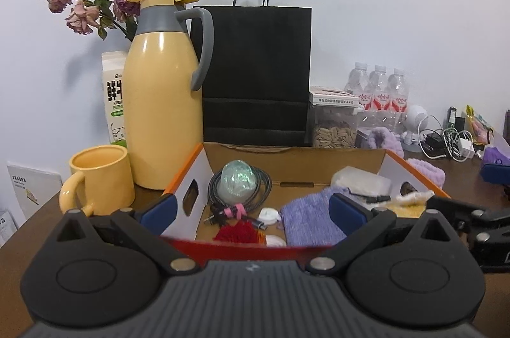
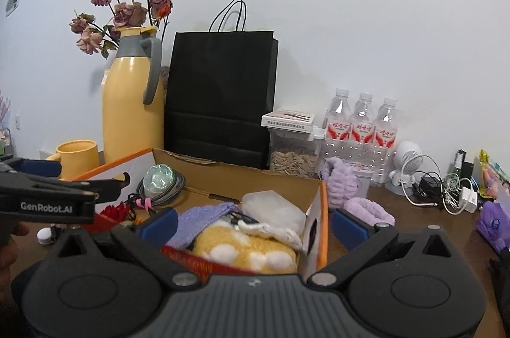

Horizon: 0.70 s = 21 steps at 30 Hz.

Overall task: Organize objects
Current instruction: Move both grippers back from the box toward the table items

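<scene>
You've got the open cardboard box with orange-edged white side walls (image 1: 188,178) right in front of you, near the front edge of the brown wooden tabletop (image 1: 32,223), flaps up, a cut-out handle hole in each side wall. Your left gripper (image 1: 251,209) stands with its blue-padded jaws wide apart, straddling the box's left wall, clamped on nothing. Your right gripper (image 2: 253,224) is just as wide, straddling the right wall, nothing pressed between its pads either.

Inside, at the back left, a coiled grey braided cable (image 1: 264,185) rings a pale green crinkled ball (image 1: 239,180). In front of that sit a small white round disc (image 1: 267,215) and something red and fuzzy (image 1: 234,231). A lilac knitted pouch (image 1: 306,218) lies mid-box, a clear plastic packet (image 2: 274,207) behind it, and a yellow plush with white spots (image 2: 248,252) fills the near right corner.

Behind the box stand a yellow thermos jug with grey handle (image 1: 162,92) and a black paper bag (image 1: 258,73).
</scene>
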{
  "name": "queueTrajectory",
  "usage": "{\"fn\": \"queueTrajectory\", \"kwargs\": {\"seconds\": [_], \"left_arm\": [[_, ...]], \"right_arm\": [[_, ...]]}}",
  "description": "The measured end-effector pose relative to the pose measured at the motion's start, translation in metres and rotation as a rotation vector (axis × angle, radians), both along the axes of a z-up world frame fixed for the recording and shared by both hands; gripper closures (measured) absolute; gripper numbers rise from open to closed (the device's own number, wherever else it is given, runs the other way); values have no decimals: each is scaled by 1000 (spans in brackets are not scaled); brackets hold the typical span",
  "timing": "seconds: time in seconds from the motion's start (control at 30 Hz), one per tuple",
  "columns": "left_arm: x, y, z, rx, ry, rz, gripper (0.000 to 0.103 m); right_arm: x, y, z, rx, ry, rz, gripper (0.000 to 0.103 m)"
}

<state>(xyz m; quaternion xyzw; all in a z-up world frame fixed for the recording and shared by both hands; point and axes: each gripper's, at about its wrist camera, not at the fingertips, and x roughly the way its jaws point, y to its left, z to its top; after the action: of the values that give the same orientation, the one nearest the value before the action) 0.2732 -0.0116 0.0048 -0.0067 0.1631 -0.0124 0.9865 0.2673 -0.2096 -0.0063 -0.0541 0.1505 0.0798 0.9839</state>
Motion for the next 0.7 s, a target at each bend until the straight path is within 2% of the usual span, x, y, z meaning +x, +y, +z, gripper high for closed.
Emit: {"fn": "queueTrajectory", "kwargs": {"seconds": [0.37, 0.7], "left_arm": [[-35, 6, -16, 2, 53, -1, 0], [-46, 11, -26, 1, 109, 22, 0]], "right_arm": [[-41, -16, -25, 5, 63, -29, 0], [-46, -23, -41, 7, 151, -60, 0]]}}
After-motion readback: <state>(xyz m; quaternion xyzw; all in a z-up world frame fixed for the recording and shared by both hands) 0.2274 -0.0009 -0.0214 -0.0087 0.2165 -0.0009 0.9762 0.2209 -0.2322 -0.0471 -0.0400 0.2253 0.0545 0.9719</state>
